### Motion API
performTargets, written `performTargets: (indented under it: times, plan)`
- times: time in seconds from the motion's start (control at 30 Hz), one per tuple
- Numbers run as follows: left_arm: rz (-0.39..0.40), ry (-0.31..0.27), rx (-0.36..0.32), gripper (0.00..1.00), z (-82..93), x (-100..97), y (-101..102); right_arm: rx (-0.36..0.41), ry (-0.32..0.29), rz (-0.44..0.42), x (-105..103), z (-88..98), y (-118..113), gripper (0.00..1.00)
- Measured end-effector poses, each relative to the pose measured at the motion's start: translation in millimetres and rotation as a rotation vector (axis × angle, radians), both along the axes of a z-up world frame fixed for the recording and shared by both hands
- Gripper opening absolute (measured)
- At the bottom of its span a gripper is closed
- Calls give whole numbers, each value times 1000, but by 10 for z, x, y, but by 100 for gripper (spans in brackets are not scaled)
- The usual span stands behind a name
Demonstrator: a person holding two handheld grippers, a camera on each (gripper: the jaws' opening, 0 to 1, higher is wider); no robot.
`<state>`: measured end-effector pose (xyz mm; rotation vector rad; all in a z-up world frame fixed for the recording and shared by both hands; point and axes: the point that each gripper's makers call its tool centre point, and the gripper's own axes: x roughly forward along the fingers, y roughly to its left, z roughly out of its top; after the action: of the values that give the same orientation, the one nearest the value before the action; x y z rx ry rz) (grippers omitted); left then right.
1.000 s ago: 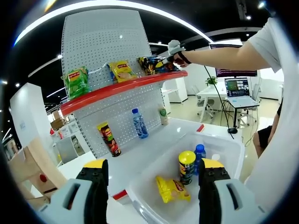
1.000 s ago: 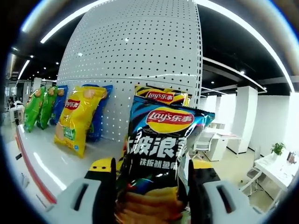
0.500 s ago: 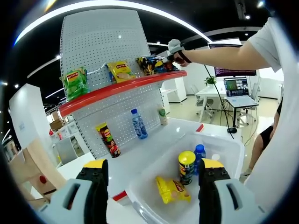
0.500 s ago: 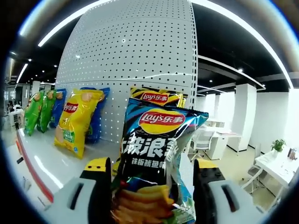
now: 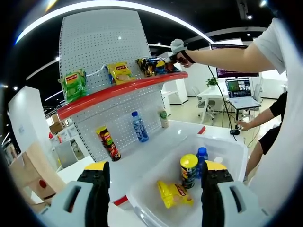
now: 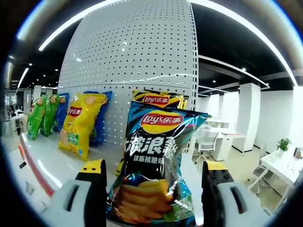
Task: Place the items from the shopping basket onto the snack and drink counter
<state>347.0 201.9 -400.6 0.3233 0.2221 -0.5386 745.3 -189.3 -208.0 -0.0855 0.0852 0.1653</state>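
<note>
A black Lay's chip bag (image 6: 154, 161) stands upright on the white top shelf (image 6: 52, 165), leaning on a yellow-topped bag (image 6: 158, 98) behind it. My right gripper (image 6: 154, 191) is open, with its fingers (image 6: 92, 172) clear of the bag on both sides. In the left gripper view that gripper (image 5: 176, 47) is up at the red-edged shelf (image 5: 118, 90), next to the dark bags (image 5: 154, 65). My left gripper (image 5: 154, 189) hangs open over the white basket (image 5: 227, 149), which holds a yellow chip bag (image 5: 173, 194), a yellow-lidded can (image 5: 188, 169) and a blue bottle (image 5: 202, 155).
On the top shelf stand a yellow bag (image 6: 78, 123), a blue bag (image 6: 102, 113) and green bags (image 6: 40, 116). The lower counter (image 5: 142, 153) carries a water bottle (image 5: 138, 126), a chip can (image 5: 108, 142) and a small bottle (image 5: 163, 118). A desk with a laptop (image 5: 239, 90) is at the right.
My right gripper's jaws have spread apart and let go of the black chip bag, which now stands on the shelf. The left gripper has stayed open over the basket.
</note>
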Motion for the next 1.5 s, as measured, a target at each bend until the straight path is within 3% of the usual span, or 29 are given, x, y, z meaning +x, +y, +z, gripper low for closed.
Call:
performTargets:
  times: [0.3, 0.8, 1.2, 1.5]
  plan:
    - [-7, 2, 3, 80, -1, -26, -21, 33, -19, 1, -50, -4, -47, 97]
    - [-20, -4, 12, 80, 32, -108, -92, 51, -50, 11, -311, 76, -58, 97]
    - [-37, 8, 6, 80, 3, -181, -134, 37, -160, 86, -800, 337, 138, 97]
    - [-39, 6, 2, 80, 16, -215, -115, 35, -182, 122, -1205, 305, 242, 97]
